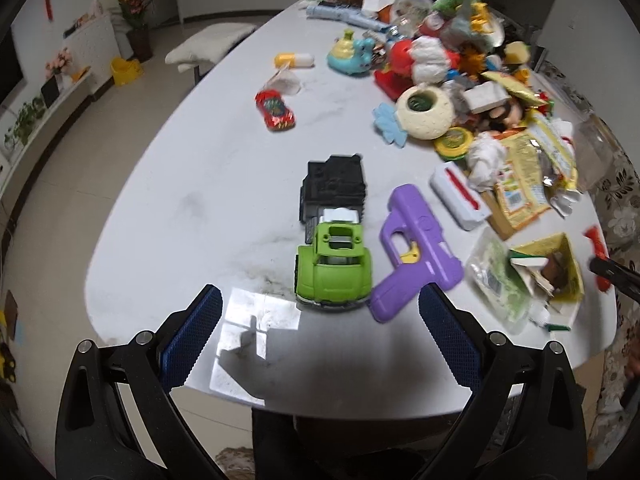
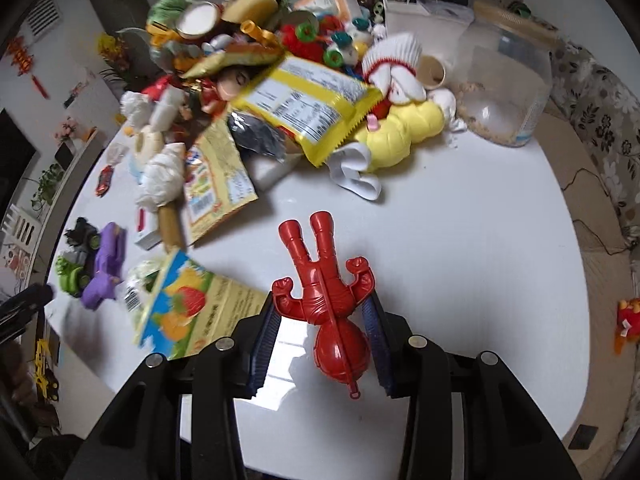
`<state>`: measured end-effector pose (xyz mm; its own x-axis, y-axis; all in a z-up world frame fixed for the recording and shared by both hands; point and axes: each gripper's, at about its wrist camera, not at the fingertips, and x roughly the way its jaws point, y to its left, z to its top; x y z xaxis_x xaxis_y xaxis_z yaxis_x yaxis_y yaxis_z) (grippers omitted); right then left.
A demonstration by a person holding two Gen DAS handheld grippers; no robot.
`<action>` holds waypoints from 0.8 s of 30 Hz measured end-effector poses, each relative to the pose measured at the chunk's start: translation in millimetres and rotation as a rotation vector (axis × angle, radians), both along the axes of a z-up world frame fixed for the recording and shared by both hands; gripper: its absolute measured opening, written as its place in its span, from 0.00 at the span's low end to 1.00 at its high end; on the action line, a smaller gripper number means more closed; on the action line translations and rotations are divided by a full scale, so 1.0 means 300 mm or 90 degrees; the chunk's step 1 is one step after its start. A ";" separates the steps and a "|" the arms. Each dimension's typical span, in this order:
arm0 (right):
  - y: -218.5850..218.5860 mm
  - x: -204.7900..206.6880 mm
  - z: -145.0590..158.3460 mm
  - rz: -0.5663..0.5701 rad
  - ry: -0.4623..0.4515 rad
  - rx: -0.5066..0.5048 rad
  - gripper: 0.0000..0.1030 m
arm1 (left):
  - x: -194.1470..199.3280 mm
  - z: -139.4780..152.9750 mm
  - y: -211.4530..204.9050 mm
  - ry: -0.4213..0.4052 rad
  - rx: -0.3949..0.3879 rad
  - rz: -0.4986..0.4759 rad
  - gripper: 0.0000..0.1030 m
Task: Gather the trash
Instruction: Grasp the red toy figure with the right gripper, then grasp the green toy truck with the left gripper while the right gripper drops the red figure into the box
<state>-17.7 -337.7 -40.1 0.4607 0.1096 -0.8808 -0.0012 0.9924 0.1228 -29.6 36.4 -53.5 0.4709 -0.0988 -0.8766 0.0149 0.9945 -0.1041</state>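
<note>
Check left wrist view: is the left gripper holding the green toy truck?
No. The left gripper stands open over bare table, and the green toy truck sits beyond its fingertips, untouched.

The left gripper [image 1: 320,316] and right gripper [image 2: 322,328] are both showing black, angular finger frames with triangular cut-outs, round silver screws [image 1: 144,336] at the joints, and blue ridged pads [image 1: 192,340] lining the inner faces.
</note>
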 end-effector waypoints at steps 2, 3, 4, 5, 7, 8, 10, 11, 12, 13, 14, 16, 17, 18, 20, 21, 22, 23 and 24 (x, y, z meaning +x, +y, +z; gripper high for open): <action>-0.006 -0.019 0.014 -0.001 0.000 0.014 0.41 | 0.036 -0.025 -0.015 0.001 0.001 0.003 0.93; -0.003 -0.027 0.019 -0.004 0.000 0.017 0.41 | 0.052 -0.036 -0.023 0.002 0.004 0.000 0.93; 0.000 -0.033 0.021 -0.006 0.001 0.018 0.41 | 0.083 -0.063 -0.038 0.009 0.019 -0.004 0.93; 0.003 -0.038 0.022 -0.009 0.001 0.017 0.41 | 0.114 -0.091 -0.045 0.019 0.038 0.000 0.93; 0.001 -0.051 0.028 -0.012 0.005 0.019 0.41 | 0.163 -0.145 -0.032 0.041 0.051 0.014 0.92; 0.004 -0.054 0.025 -0.015 0.007 0.018 0.41 | 0.179 -0.158 -0.025 0.026 0.075 0.021 0.90; 0.008 -0.059 0.022 -0.021 0.013 0.019 0.41 | 0.194 -0.150 -0.015 0.002 0.066 -0.004 0.74; 0.009 -0.060 0.022 -0.023 0.015 0.018 0.41 | 0.196 -0.133 -0.018 -0.010 0.064 -0.027 0.45; 0.013 -0.062 0.021 -0.022 0.015 0.017 0.41 | 0.206 -0.124 -0.021 0.003 0.075 -0.039 0.44; 0.018 -0.061 0.022 -0.020 0.015 0.016 0.41 | 0.211 -0.118 -0.016 0.014 0.065 -0.044 0.44; 0.023 -0.059 0.026 -0.019 0.014 0.016 0.41 | 0.203 -0.091 -0.003 0.008 0.041 -0.044 0.44; 0.039 -0.058 0.048 -0.012 0.001 0.019 0.41 | 0.171 -0.011 0.003 -0.020 0.025 -0.049 0.44; 0.046 -0.059 0.059 -0.007 -0.003 0.023 0.41 | 0.147 0.032 0.001 -0.031 0.020 -0.054 0.44; 0.056 -0.065 0.077 0.000 -0.012 0.028 0.41 | 0.117 0.079 -0.010 -0.048 0.016 -0.064 0.44; 0.077 -0.086 0.114 0.023 -0.025 0.040 0.41 | 0.028 0.189 -0.050 -0.086 0.014 -0.107 0.44; 0.085 -0.099 0.127 0.035 -0.027 0.045 0.41 | -0.008 0.209 -0.070 -0.097 0.019 -0.126 0.44; 0.094 -0.117 0.141 0.049 -0.029 0.050 0.41 | -0.069 0.241 -0.108 -0.109 0.033 -0.157 0.44; 0.100 -0.131 0.151 0.060 -0.030 0.056 0.41 | -0.103 0.254 -0.133 -0.114 0.033 -0.176 0.44; 0.110 -0.156 0.165 0.080 -0.029 0.065 0.41 | -0.144 0.266 -0.153 -0.114 0.020 -0.198 0.44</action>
